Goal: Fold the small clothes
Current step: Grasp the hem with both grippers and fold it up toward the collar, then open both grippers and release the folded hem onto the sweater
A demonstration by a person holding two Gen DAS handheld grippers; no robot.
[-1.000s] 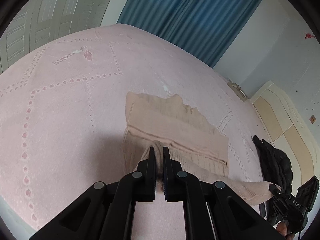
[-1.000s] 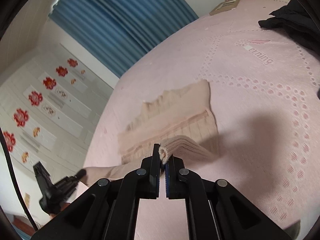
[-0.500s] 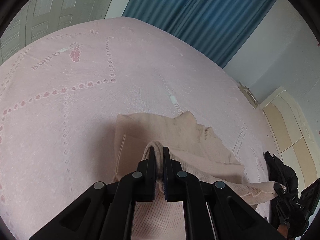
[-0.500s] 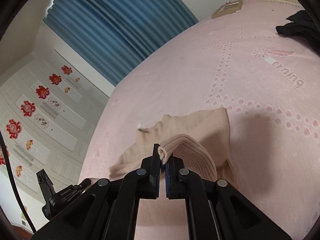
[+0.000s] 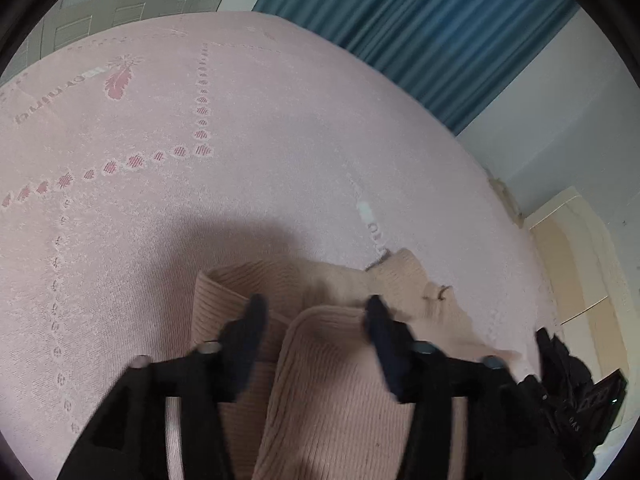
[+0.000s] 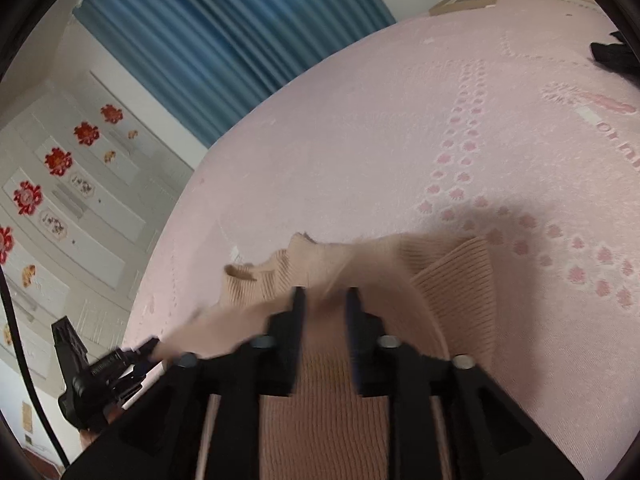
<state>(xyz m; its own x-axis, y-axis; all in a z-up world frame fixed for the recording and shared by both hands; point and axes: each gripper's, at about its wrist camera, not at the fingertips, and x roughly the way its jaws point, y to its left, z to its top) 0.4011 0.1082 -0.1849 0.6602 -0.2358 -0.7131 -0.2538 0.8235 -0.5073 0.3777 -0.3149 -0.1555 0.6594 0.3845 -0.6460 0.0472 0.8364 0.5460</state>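
Knitwear first: the beige ribbed sweater (image 5: 332, 380) lies on the pink bed (image 5: 240, 128), a folded-over layer directly under and between your fingers, the collar end just ahead of them. Your left hand-held gripper (image 5: 314, 312) is spread wide, pinching nothing; your right hand-held gripper (image 6: 325, 300) is also parted, with the knit loose between its fingers rather than clamped.

The risk, as I judge it, is the soft fold relaxing: with neither side holding, the top layer can slide or spring back and leave the edges uneven. If you pull away low, a fingertip may snag the ribbing and drag the fold open. Beyond your left hand-held gripper, to its right, the black garment (image 5: 560, 364) sits close enough to catch a trailing sleeve.
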